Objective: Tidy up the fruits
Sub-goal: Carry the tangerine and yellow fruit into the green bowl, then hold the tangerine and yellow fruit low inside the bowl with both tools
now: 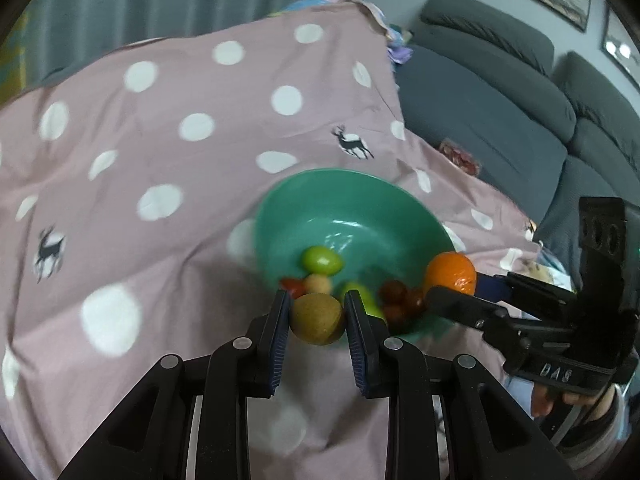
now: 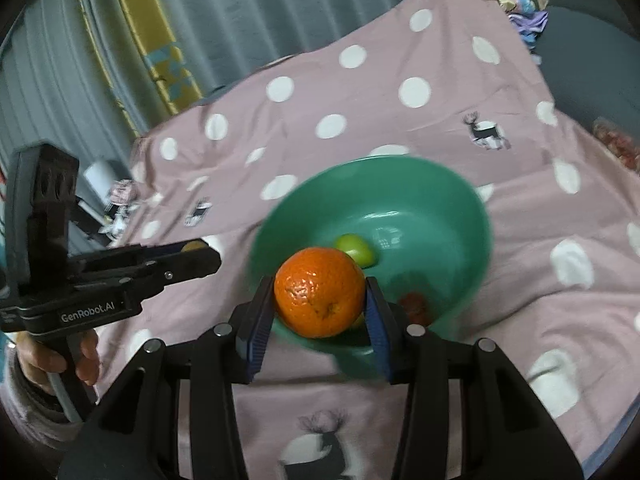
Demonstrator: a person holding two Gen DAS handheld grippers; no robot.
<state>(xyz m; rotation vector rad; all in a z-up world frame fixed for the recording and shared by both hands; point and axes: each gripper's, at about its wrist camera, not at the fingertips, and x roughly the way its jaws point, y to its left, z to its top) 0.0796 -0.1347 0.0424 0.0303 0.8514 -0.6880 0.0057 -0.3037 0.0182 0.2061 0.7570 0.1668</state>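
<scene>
- The left hand-held gripper (image 1: 317, 312) is clamped on a brownish-green kiwi (image 1: 317, 319), one pad pressed to each side of it, at the near rim of a green bowl (image 1: 288, 204).
- The right hand-held gripper (image 2: 320, 300) is clamped on an orange (image 2: 319, 291), held between its two blue pads over the near edge of the bowl (image 2: 460, 208).
- In the left wrist view the orange (image 1: 451, 273) sits at the bowl's right rim, with the right tool reaching in from that side.
- Inside the bowl lie a green fruit (image 1: 322, 260), a small pale round fruit (image 1: 318, 282), a red piece (image 1: 293, 286) beside it, another green fruit (image 1: 366, 300) and a cluster of dark red fruits (image 1: 400, 300).
- The bowl rests on a pink cloth (image 1: 160, 152) with white dots and deer prints.
- A grey sofa (image 1: 500, 100) stands beyond the cloth, and grey curtains (image 2: 260, 4) hang behind.
</scene>
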